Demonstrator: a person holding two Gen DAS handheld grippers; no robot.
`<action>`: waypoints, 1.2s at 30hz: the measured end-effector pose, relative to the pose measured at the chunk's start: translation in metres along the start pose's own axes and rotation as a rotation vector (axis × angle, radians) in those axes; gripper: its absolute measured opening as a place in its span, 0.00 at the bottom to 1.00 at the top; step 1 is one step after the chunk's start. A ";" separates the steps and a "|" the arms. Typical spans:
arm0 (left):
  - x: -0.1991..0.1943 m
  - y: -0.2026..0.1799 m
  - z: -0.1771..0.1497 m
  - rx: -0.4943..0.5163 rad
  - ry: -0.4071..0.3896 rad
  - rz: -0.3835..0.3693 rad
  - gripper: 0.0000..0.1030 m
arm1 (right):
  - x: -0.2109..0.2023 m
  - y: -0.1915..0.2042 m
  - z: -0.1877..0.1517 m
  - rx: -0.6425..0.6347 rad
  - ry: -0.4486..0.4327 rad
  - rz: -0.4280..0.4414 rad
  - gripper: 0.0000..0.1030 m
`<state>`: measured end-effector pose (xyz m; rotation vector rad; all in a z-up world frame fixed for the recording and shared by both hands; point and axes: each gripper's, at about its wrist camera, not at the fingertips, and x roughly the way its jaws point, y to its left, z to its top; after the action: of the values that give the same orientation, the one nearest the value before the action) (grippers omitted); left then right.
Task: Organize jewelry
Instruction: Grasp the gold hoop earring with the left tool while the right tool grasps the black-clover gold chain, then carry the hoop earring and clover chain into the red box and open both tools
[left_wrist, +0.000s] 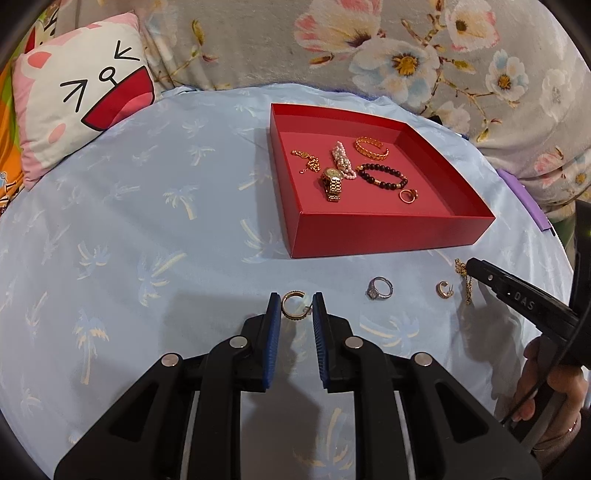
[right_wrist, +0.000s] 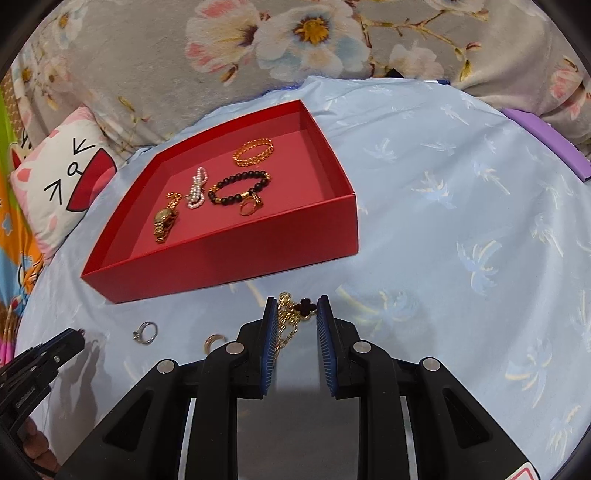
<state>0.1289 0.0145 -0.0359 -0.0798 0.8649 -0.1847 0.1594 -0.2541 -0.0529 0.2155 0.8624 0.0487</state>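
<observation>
A red tray (left_wrist: 391, 236) (right_wrist: 221, 266) on the light blue cloth holds a gold watch (left_wrist: 331, 182), a pearl piece (left_wrist: 341, 158), a black bead bracelet (left_wrist: 384, 176), a gold cuff (left_wrist: 371, 147), a gold chain (left_wrist: 308, 160) and a ring (left_wrist: 407, 195). My left gripper (left_wrist: 296, 302) is open, its jaws either side of a gold hoop earring (left_wrist: 293, 304) on the cloth. My right gripper (right_wrist: 297, 306) is open around a gold chain necklace with a black clover charm (right_wrist: 304, 308). A silver ring (left_wrist: 379, 288) (right_wrist: 144, 332) and another gold hoop earring (left_wrist: 443, 288) (right_wrist: 213, 341) lie between them.
A cat-face cushion (left_wrist: 74, 92) lies at the far left. A floral blanket (left_wrist: 406, 48) runs along the back. A purple strip (left_wrist: 524, 199) lies at the cloth's right edge. The right gripper (left_wrist: 517, 295) shows in the left wrist view, over the necklace.
</observation>
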 end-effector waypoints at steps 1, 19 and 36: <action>0.001 0.000 0.000 -0.001 0.002 -0.001 0.16 | 0.003 0.000 0.001 -0.003 0.005 -0.006 0.21; -0.008 0.006 0.001 -0.024 -0.003 -0.015 0.16 | -0.023 -0.003 -0.003 0.014 -0.044 0.010 0.16; -0.050 -0.010 0.056 -0.023 -0.094 -0.128 0.16 | -0.124 0.025 0.046 -0.050 -0.263 0.103 0.16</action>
<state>0.1387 0.0141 0.0387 -0.1640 0.7683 -0.2886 0.1141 -0.2530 0.0743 0.2144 0.5871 0.1353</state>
